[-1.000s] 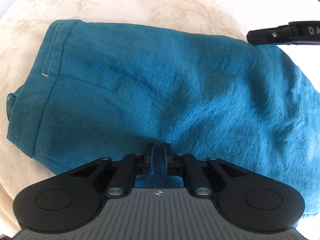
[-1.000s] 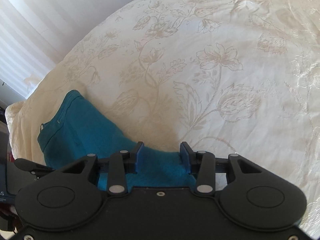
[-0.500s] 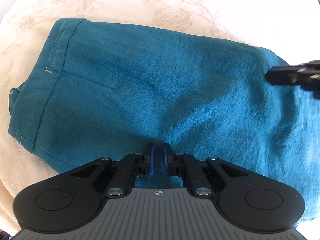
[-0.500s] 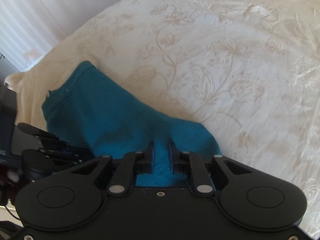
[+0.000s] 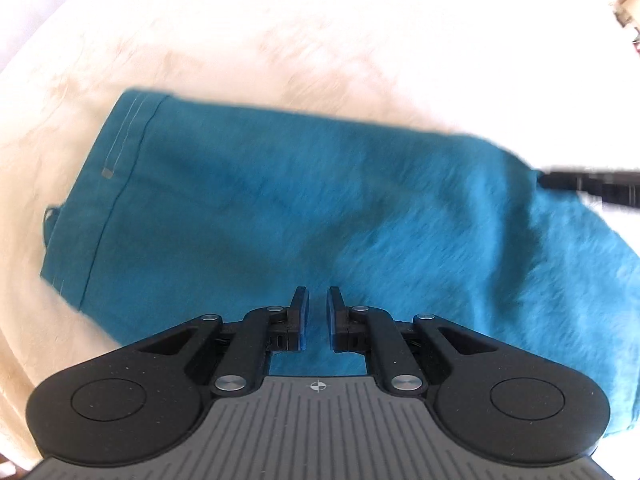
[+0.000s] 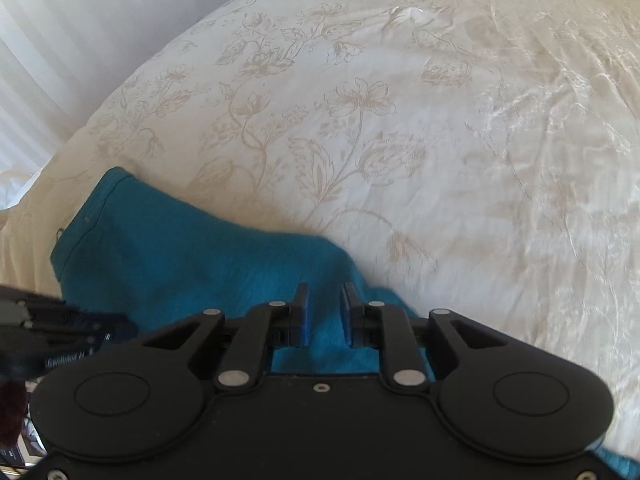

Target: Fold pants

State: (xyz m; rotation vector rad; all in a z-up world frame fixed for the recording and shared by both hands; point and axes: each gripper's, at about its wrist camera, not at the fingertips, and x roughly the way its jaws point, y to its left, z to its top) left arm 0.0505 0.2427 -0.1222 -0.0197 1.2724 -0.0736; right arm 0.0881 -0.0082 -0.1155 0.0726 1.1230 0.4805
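Observation:
Teal pants [image 5: 280, 208] lie folded on a cream floral bedspread, hem stitching at the left end. My left gripper [image 5: 317, 304] sits at their near edge, jaws nearly together with teal cloth in the narrow gap. My right gripper [image 6: 323, 300] is at the pants' [image 6: 180, 252] right end; cloth rises up between its pads, and its jaws are opening slightly. One of the right gripper's fingers [image 5: 592, 184] shows blurred at the right edge of the left wrist view. The left gripper's body [image 6: 60, 320] shows at the left of the right wrist view.
The bedspread [image 6: 400, 120] stretches wide beyond and to the right of the pants. A pale striped wall or curtain [image 6: 60, 40] stands past the bed's left edge. Small things show dimly at the left wrist view's top right corner [image 5: 624, 4].
The right gripper slid left over the pants' end and its wide jaws closed around the cloth. The left gripper rose, so the pants look smaller and farther below it.

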